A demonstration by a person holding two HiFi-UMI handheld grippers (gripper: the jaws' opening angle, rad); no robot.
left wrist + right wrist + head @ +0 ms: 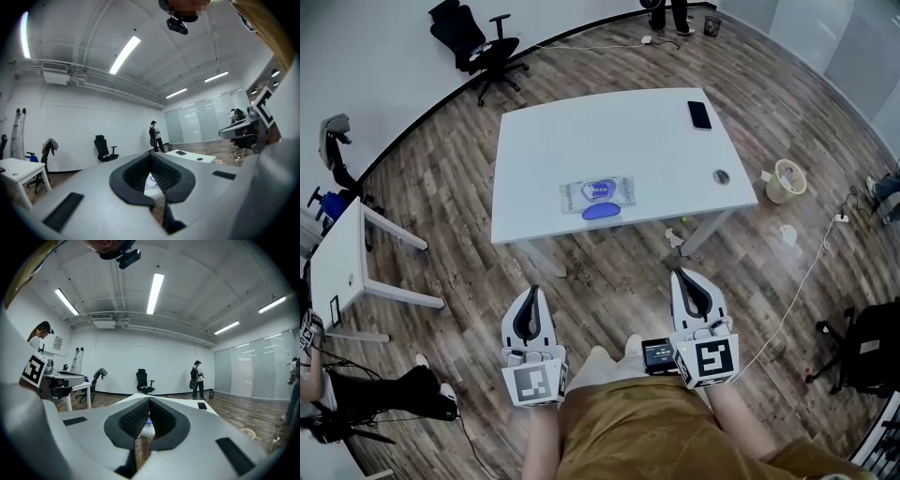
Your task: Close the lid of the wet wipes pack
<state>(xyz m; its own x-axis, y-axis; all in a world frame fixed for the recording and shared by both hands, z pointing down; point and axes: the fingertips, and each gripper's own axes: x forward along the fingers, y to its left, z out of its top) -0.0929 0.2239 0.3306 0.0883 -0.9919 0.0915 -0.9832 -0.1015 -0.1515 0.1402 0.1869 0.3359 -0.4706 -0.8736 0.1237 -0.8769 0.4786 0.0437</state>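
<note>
The wet wipes pack (596,194) lies flat near the front edge of the white table (581,122). Its blue lid (600,213) is flipped open toward me. Both grippers hang low by my body, well short of the table and over the wooden floor. My left gripper (530,293) is shut with nothing in it, and my right gripper (684,276) is shut and empty too. In the left gripper view the left gripper (151,155) has its tips together, and a sliver of the pack (151,181) shows behind them. The right gripper (149,400) frames the pack (146,421) in the same way.
A black phone (699,114) lies at the table's far right, and a round grommet (721,176) sits near its right edge. A waste bin (786,181) and cables are on the floor to the right. A black office chair (478,42) stands beyond. Another white table (337,262) stands at the left.
</note>
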